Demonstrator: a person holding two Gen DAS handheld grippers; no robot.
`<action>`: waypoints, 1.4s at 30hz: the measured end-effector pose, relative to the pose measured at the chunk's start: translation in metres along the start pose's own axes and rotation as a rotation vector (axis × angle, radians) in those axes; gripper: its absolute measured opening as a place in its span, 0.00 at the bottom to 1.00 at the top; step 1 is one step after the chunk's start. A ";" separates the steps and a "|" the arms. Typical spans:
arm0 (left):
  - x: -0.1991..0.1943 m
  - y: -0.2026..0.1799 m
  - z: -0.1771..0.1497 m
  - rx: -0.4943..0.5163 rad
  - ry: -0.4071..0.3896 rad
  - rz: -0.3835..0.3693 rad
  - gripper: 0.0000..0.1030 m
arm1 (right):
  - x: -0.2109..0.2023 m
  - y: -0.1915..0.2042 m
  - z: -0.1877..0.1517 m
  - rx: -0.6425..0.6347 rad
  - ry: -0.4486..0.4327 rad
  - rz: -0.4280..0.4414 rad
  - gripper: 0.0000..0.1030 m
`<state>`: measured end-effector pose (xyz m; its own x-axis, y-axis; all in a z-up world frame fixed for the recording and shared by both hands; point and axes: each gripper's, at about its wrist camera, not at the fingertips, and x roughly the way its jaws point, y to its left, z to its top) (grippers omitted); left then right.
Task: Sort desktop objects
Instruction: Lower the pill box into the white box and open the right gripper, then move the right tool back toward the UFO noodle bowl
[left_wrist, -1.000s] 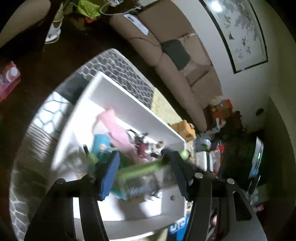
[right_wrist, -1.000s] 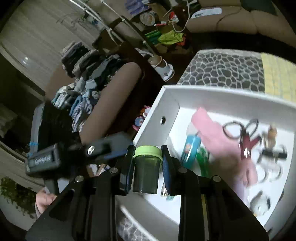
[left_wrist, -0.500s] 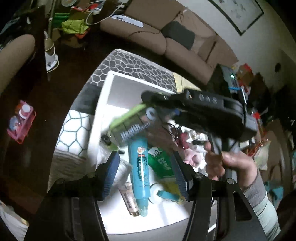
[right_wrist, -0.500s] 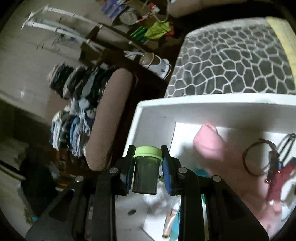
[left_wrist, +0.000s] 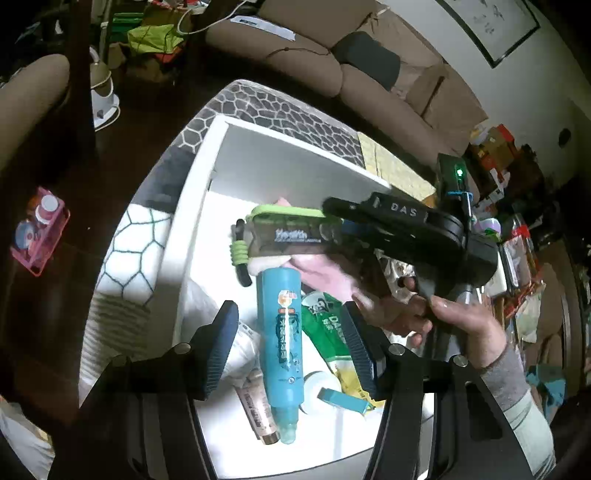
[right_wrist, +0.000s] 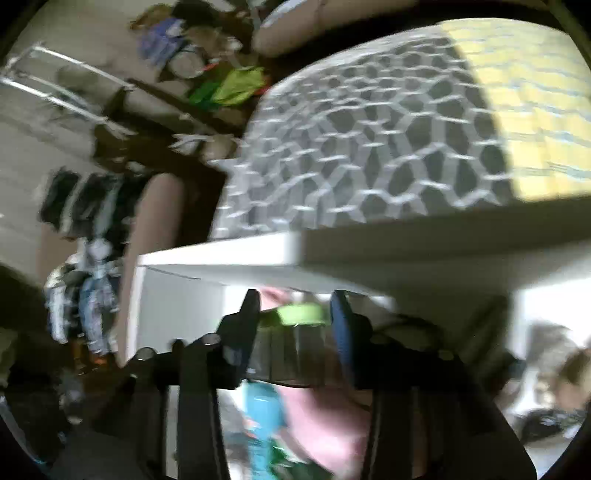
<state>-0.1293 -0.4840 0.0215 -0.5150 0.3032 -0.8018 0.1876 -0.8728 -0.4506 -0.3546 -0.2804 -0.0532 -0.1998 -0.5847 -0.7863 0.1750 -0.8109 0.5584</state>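
My right gripper (right_wrist: 293, 314) is shut on a dark bottle with a green lid (right_wrist: 297, 341), held on its side over the far left part of the white box (left_wrist: 192, 206). The bottle (left_wrist: 291, 236) and the right gripper (left_wrist: 332, 230) also show in the left wrist view. My left gripper (left_wrist: 291, 332) is open and empty above the box's near part. Under it lie a blue tube (left_wrist: 282, 339), a green tube (left_wrist: 328, 332), a small brown tube (left_wrist: 256, 406) and a pink cloth (left_wrist: 321, 273).
The box sits on a honeycomb-patterned grey cloth (left_wrist: 280, 110) with a yellow patch (left_wrist: 391, 162). A brown sofa (left_wrist: 332, 70) stands behind. A pink case (left_wrist: 38, 230) lies on the dark floor at left. Clutter fills the right side (left_wrist: 517, 236).
The right gripper has tipped further and lowered the bottle toward the box's far left corner. The left gripper has stayed open above the tubes, slightly nearer.
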 end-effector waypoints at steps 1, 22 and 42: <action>0.000 -0.002 0.000 0.008 0.002 0.013 0.58 | -0.004 -0.002 -0.001 -0.004 0.004 -0.024 0.50; -0.018 -0.053 -0.042 0.024 -0.015 0.177 1.00 | -0.115 0.043 -0.083 -0.403 0.032 -0.173 0.92; -0.074 -0.135 -0.111 0.125 -0.114 0.295 1.00 | -0.243 0.020 -0.162 -0.444 -0.051 -0.228 1.00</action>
<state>-0.0236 -0.3461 0.0979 -0.5456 -0.0079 -0.8380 0.2425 -0.9587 -0.1489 -0.1460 -0.1500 0.1062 -0.3260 -0.4034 -0.8550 0.5122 -0.8355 0.1989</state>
